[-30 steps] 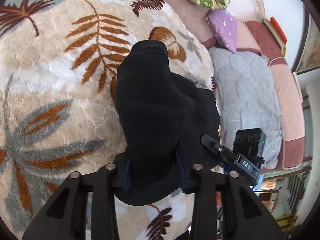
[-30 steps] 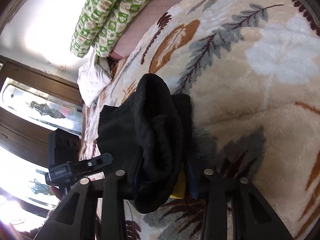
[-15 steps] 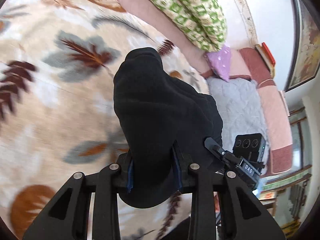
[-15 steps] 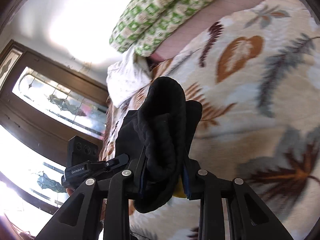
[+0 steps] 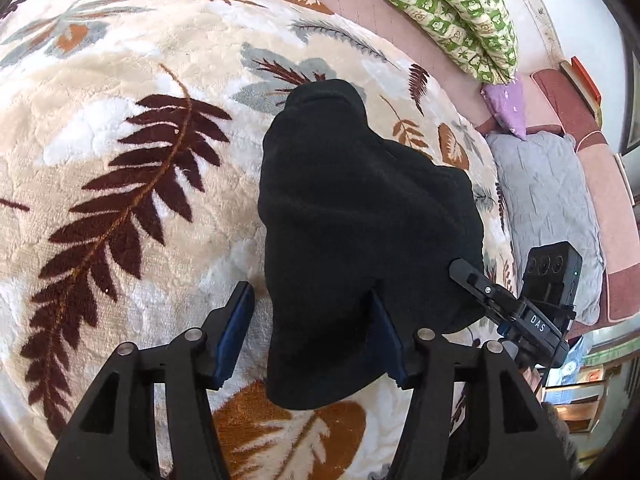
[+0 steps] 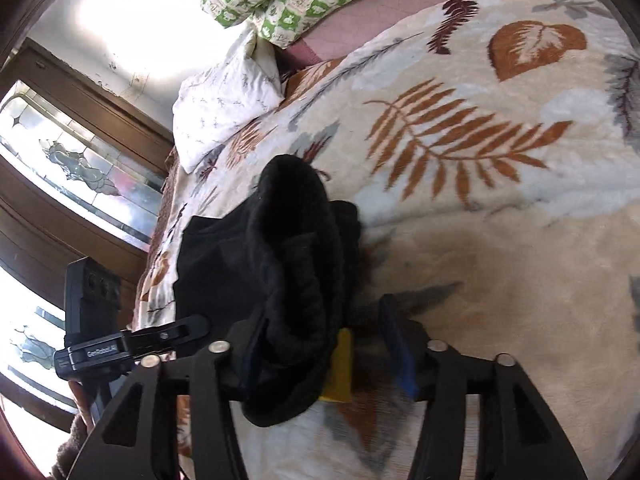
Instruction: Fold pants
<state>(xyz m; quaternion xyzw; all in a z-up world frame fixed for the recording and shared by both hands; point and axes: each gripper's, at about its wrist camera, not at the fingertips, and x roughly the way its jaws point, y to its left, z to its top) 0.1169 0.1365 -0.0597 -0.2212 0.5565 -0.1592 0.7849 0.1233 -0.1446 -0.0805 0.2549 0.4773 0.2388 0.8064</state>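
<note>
The black pants (image 5: pixel 360 232) are lying bunched on the leaf-patterned blanket (image 5: pixel 120 160) of the bed. The left hand-held gripper (image 5: pixel 310 332) and the right hand-held gripper (image 6: pixel 324 352) are each straddling an edge of the fabric, their jaws having just been opening, 1 pad of each now standing clear of the cloth.

I am in a home bedroom: beneath my claws lies a bed under a plush leaf-print blanket (image 5: pixel 120 152). Beyond them a rolled green quilt (image 5: pixel 452 4) and white pillow (image 6: pixel 224 96) sit; a leaded-glass window (image 6: pixel 72 168) stands to the left.
</note>
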